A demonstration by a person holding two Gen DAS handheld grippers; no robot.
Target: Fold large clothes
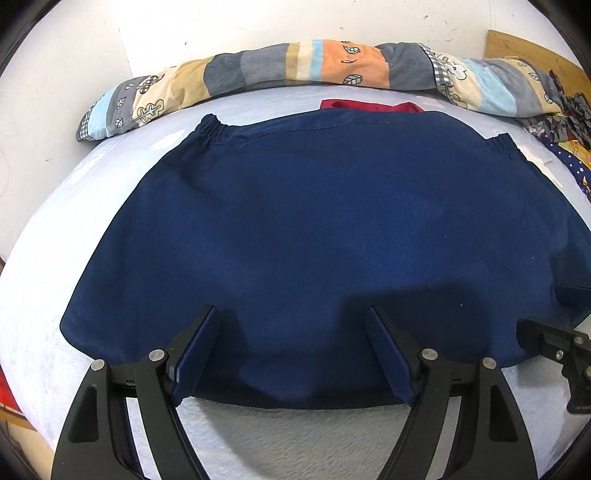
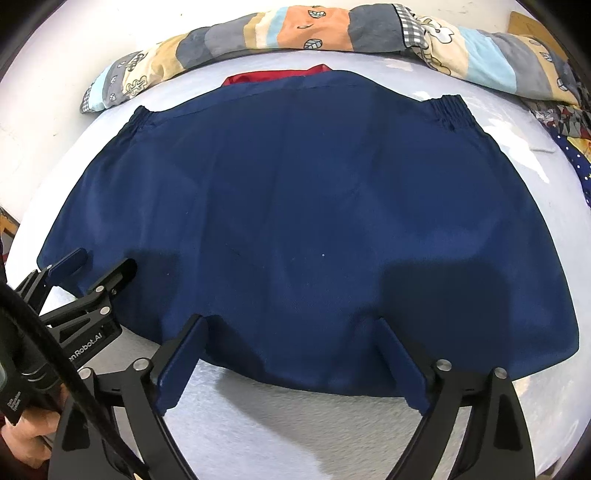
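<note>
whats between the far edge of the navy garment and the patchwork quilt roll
A red cloth peeks out from under the navy garment; beyond it, bare white bedsheet up to the patchwork quilt roll. Both views show it.

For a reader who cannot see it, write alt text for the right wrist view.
A navy garment lies flat on a white bed, its near hem between the open right hand-held gripper. The left hand-held gripper is at its left edge; a patterned quilt lies behind.

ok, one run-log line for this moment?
stage: fold pending | navy garment flat on white bed | left gripper open over near hem | right gripper open over near hem | nothing held
</note>
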